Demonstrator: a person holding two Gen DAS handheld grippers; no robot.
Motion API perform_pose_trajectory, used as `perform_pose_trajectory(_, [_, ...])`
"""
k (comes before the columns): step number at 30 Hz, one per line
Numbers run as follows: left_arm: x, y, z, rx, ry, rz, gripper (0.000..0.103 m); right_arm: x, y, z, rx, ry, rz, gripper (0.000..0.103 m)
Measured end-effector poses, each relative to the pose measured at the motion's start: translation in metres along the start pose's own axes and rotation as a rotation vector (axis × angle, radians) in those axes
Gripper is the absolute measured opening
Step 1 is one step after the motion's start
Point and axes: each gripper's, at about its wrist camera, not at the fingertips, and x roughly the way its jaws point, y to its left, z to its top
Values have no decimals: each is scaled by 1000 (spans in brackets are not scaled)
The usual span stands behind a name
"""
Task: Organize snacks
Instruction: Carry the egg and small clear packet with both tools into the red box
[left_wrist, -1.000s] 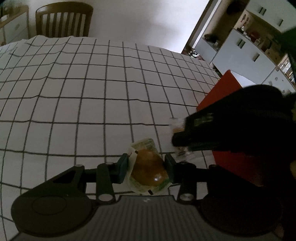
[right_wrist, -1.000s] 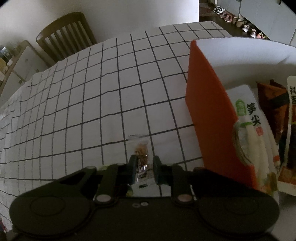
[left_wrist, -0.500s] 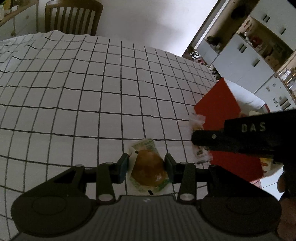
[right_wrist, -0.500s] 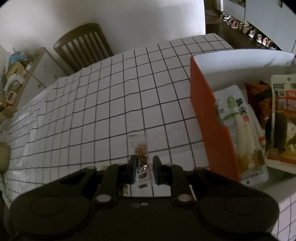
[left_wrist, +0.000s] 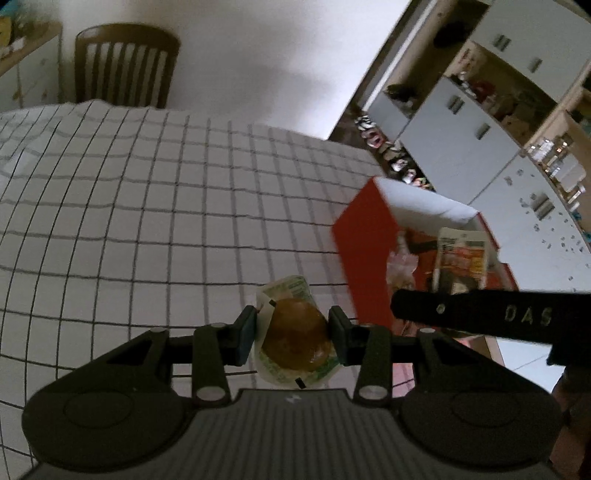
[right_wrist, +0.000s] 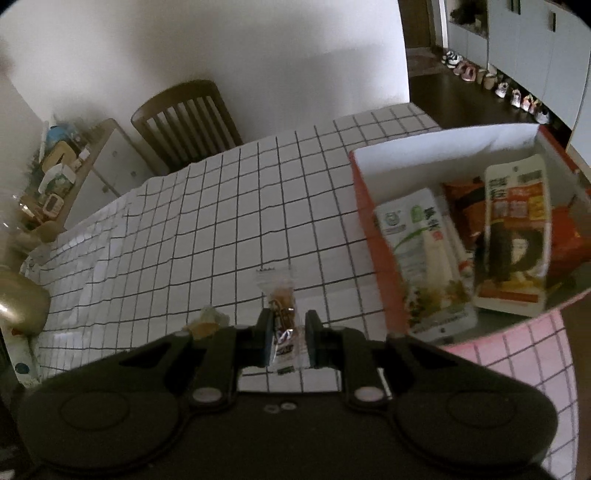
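The left gripper (left_wrist: 291, 334) is clamping a wrapped bun (left_wrist: 295, 338) between its jaws, while the right gripper (right_wrist: 286, 338) is pinching a thin clear sachet (right_wrist: 281, 317); both snacks are being held off the checked cloth (right_wrist: 221, 221), probably for carrying to the box (right_wrist: 364, 192). Both grippers are tilting steeply downward beside the box, which is already holding several packets (right_wrist: 513, 236).

Black gripper (left_wrist: 291, 332), silver screws, "DAS" lettering
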Motion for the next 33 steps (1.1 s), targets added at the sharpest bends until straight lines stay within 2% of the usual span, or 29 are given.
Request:
perform_pose_trajectory(9, [-15, -63, 8, 94, -13, -67, 42, -42, -36, -2, 4, -57, 4, 16])
perform_pose_trajectory(17, [-3, -119, 16, 179, -9, -88, 42, -60, -89, 3, 31, -88, -20, 16])
perform_pose_trajectory(25, [37, -162, 29, 217, 28, -75, 42, -57, -142, 11, 49, -88, -72, 16])
perform_pose_trajectory(33, [98, -182, 29, 260, 103, 0, 42, -34, -185, 28, 63, -70, -126, 16])
